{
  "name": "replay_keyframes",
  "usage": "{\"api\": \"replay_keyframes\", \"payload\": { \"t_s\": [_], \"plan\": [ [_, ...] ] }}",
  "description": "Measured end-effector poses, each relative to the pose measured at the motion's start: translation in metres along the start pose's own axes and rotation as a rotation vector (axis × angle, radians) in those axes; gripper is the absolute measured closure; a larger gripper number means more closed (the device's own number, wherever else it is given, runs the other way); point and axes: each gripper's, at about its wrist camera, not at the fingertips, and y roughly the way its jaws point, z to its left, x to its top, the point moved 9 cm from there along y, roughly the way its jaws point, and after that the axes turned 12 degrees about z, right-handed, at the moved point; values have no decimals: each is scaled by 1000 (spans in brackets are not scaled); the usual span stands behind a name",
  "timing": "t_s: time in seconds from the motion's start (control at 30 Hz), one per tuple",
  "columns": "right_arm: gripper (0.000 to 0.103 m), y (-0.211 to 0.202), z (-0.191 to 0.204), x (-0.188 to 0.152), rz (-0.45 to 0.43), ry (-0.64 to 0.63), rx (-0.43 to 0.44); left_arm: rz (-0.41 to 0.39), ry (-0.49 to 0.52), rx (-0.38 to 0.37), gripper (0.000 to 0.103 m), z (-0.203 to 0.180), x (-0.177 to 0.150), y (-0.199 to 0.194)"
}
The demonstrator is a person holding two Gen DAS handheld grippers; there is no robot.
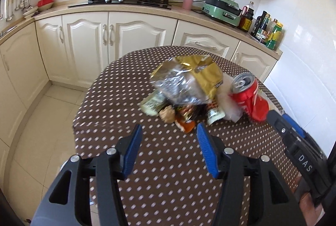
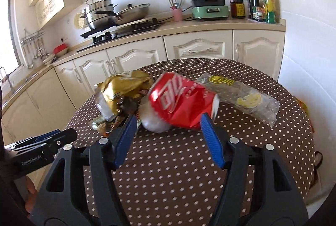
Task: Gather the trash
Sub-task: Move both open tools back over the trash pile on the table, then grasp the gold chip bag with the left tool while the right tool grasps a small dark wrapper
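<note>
Still loose: a trash heap that could scatter

Both grippers stand with jaws apart and hold nothing. The left gripper (image 1: 168, 131) hangs over the near part of the table (image 1: 109, 100), short of the pile; the right gripper (image 2: 166, 121) flanks the crushed red can (image 2: 180, 104) without its pads pressing on it. The gold foil bag (image 1: 189, 76) lies heaped on small wrappers (image 1: 184, 118) about the table's middle, the can touching a white wad (image 2: 153, 123), a clear lemon-print packet (image 2: 241, 95) toward the far right edge. I judge 3 risks: the dented can rolling off when nudged, the slick foil slipping from a shallow pinch, and the 2 tools colliding, since they sit close together
</note>
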Motion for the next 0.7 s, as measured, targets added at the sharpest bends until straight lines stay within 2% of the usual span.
{"api": "replay_keyframes", "payload": {
  "t_s": [0.13,0.27,0.47,0.7],
  "plan": [
    [40,8,0,2,9,-4,12,24,32,15,49,-8,5,19],
    [40,18,2,2,23,-6,26,10,68,8,49,-21,16,27],
    [40,18,-6,10,-2,11,25,8,138,12,49,-46,38,42],
    [39,25,-12,17,3,23,36,18,122,57,50,-54,62,69]
  ]
}}
